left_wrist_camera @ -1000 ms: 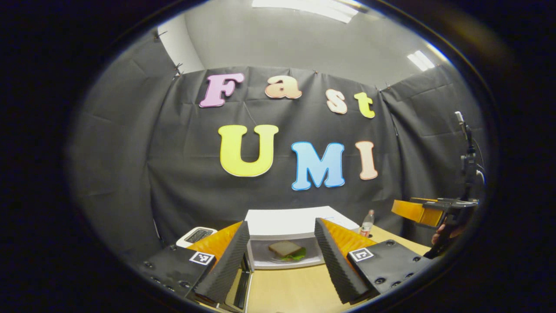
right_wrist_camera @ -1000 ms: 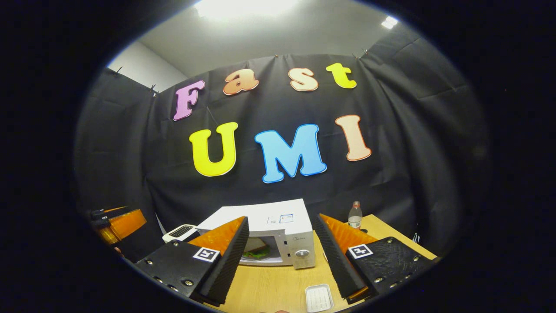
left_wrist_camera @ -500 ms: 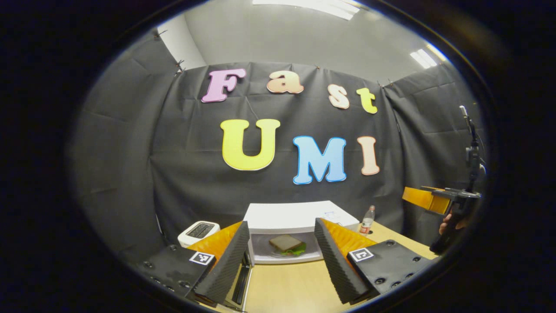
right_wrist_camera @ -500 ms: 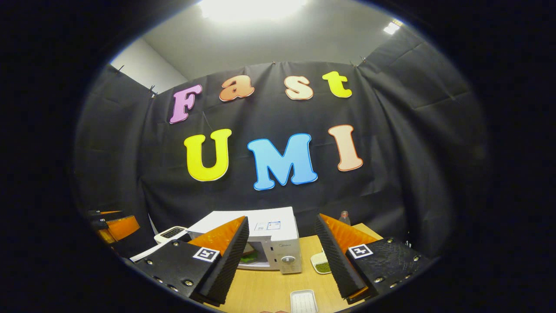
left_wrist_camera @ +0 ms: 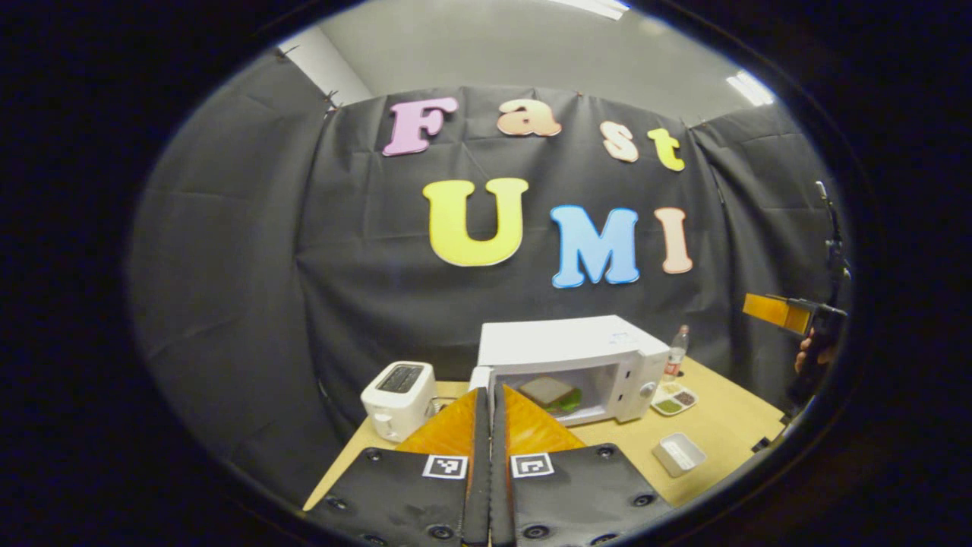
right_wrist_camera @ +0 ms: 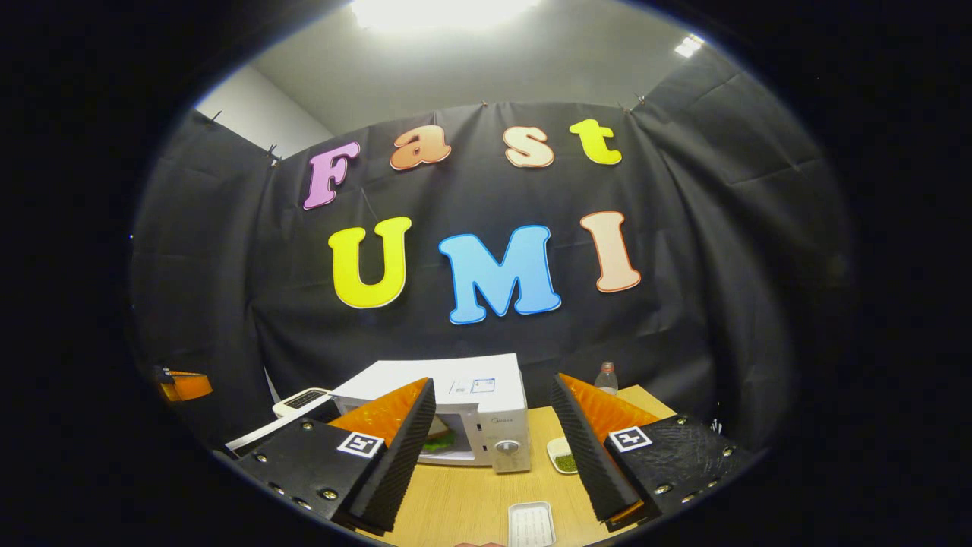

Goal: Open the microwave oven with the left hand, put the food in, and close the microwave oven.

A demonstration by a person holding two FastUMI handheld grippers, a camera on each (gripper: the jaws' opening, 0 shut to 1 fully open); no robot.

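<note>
The white microwave (left_wrist_camera: 566,342) stands on the wooden table (left_wrist_camera: 721,425) with its door (left_wrist_camera: 478,376) swung open to the left. A sandwich with green lettuce (left_wrist_camera: 550,391) lies inside the cavity. My left gripper (left_wrist_camera: 490,391) is shut, its fingers pressed flat together with nothing seen between them; the tips point at the door's edge from a short way back. My right gripper (right_wrist_camera: 492,384) is open and empty, held in front of the microwave (right_wrist_camera: 471,387), where the sandwich (right_wrist_camera: 440,437) shows inside. The right gripper (left_wrist_camera: 782,311) and the hand holding it hover at the far right.
A white toaster (left_wrist_camera: 399,387) sits left of the microwave. A plastic bottle (left_wrist_camera: 678,349), a divided dish of food (left_wrist_camera: 672,399) and a small white tray (left_wrist_camera: 678,453) lie to its right. The open door (right_wrist_camera: 266,433) juts toward the table's front.
My left gripper has shut and pulled back and to the left, so the microwave now sits farther off and right. The right gripper has barely shifted.
</note>
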